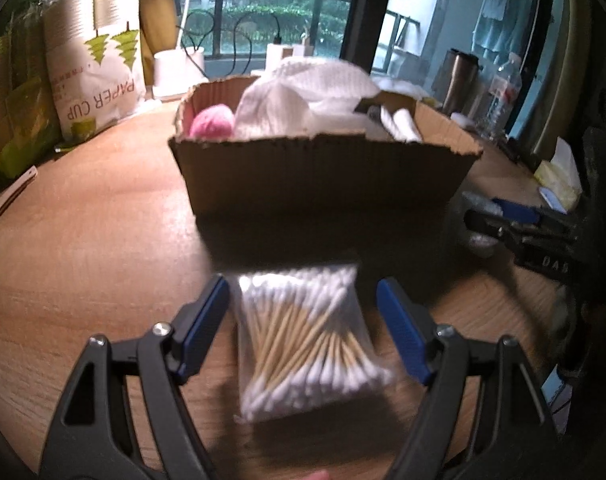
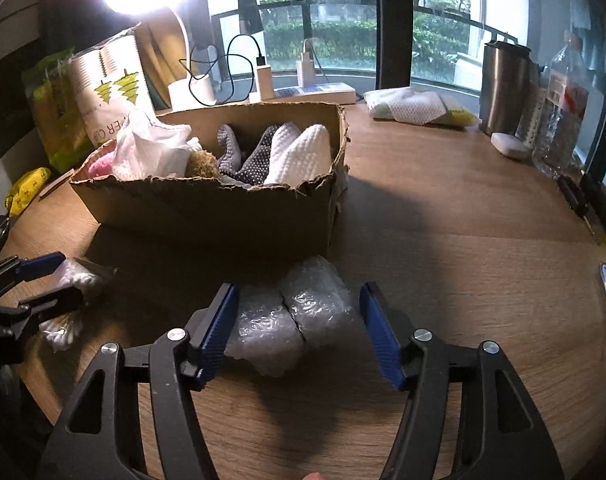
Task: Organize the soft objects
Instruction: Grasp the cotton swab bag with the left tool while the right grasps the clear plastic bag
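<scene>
Left gripper [image 1: 303, 304]: jaws spread, straddling a clear bag of cotton swabs [image 1: 307, 344] lying on the wooden table [image 1: 95, 240]; neither blue pad visibly presses the bag.

Right gripper [image 2: 299, 312]: jaws spread around a wad of bubble wrap [image 2: 291, 320] on the table; its left pad lies against the wad, its right pad stands clear.

Cardboard box [image 2: 223, 208]: at 12 o'clock just beyond both items, holding white cloths [image 2: 303, 156], dotted grey fabric [image 2: 251, 160] and a pink ball [image 1: 211, 122].

Paper cup pack [image 1: 99, 64]: 11 o'clock, far edge. Steel tumbler [image 2: 503, 84]: 1 o'clock, far.
</scene>
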`<move>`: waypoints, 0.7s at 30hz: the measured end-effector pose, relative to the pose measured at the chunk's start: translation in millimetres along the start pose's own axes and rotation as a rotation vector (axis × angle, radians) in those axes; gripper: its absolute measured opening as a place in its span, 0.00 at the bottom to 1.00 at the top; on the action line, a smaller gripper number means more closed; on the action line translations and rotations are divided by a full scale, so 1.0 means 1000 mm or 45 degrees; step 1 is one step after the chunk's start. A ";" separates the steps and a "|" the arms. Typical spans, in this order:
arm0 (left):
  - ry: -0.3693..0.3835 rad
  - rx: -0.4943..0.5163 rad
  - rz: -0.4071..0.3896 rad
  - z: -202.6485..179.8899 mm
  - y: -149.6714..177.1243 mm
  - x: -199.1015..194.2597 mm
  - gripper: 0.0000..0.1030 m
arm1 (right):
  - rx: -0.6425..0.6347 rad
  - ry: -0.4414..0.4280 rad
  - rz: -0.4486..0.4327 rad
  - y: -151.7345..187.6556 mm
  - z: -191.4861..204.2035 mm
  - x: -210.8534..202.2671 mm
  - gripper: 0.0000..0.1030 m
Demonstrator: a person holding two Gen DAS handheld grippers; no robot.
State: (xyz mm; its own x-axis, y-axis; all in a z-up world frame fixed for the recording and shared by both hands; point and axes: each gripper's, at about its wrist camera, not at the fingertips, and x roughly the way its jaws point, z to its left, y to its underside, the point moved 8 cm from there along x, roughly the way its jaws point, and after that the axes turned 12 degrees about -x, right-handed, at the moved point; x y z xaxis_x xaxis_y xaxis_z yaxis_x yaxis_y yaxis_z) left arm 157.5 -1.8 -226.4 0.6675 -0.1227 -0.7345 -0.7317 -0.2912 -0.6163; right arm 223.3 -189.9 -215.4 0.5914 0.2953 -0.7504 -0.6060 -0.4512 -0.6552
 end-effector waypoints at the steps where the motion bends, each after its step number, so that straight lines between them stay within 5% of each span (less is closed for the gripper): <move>1: -0.013 0.001 0.012 0.002 0.003 0.003 0.76 | -0.001 -0.002 0.004 0.000 0.000 0.001 0.64; 9: -0.003 0.024 0.020 0.000 0.011 0.007 0.75 | -0.025 -0.010 0.009 0.001 0.004 0.001 0.58; 11: 0.012 0.029 0.018 -0.003 0.011 0.006 0.60 | -0.023 -0.016 -0.001 0.000 0.004 -0.001 0.56; 14: 0.019 0.044 0.010 -0.009 0.009 0.004 0.53 | -0.020 -0.020 -0.016 0.000 0.004 -0.005 0.53; 21: 0.066 0.069 -0.004 -0.020 0.003 -0.002 0.48 | -0.039 -0.012 -0.063 -0.006 0.002 -0.018 0.49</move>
State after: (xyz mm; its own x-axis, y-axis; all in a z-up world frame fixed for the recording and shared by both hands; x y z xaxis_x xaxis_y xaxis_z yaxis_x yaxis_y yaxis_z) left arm 156.5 -21.4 -220.7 0.6748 -0.1716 -0.7178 -0.7352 -0.2401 -0.6338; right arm 214.9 -190.7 -198.1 0.6149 0.3260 -0.7181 -0.5593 -0.4616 -0.6885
